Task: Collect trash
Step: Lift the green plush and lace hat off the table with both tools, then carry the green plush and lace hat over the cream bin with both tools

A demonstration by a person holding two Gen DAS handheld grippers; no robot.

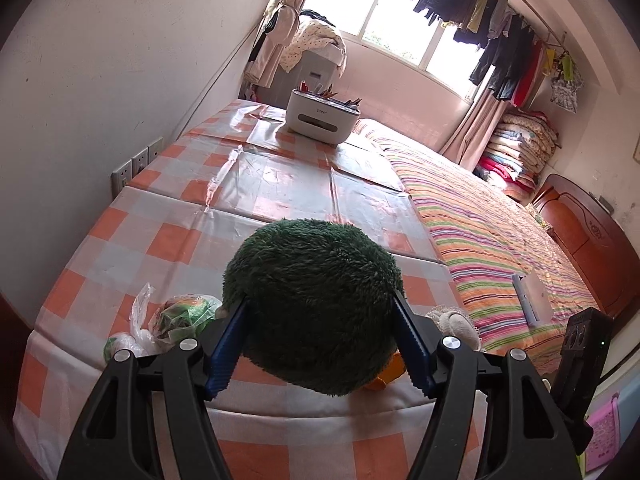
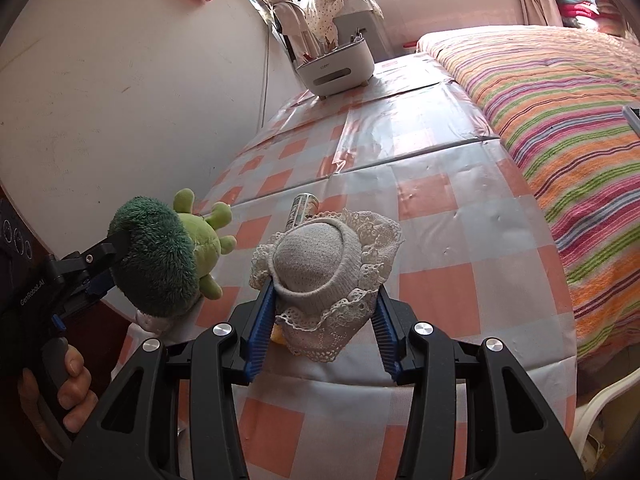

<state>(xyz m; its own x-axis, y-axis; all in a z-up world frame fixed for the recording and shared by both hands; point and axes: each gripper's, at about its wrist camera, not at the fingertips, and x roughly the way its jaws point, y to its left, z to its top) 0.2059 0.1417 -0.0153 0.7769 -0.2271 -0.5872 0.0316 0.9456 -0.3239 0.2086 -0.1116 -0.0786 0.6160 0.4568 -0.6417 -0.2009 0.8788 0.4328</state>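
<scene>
My left gripper (image 1: 320, 344) is shut on a green plush toy (image 1: 312, 304), held above the near edge of the checkered table (image 1: 224, 200); the toy (image 2: 160, 256) and that gripper (image 2: 108, 264) also show at the left of the right wrist view. My right gripper (image 2: 324, 320) is shut on a grey doll with a white lace hat (image 2: 320, 264), which also shows in the left wrist view (image 1: 454, 322). A crumpled plastic bag with green-orange wrappers (image 1: 172, 320) lies on the table left of the left gripper. A small can (image 2: 302, 210) lies beyond the doll.
A white organizer box (image 1: 322, 114) with pens stands at the table's far end. A bed with a striped blanket (image 1: 500, 240) runs along the table's right side, a remote and white card (image 1: 530, 294) on it. A wall with sockets (image 1: 138, 164) borders the left.
</scene>
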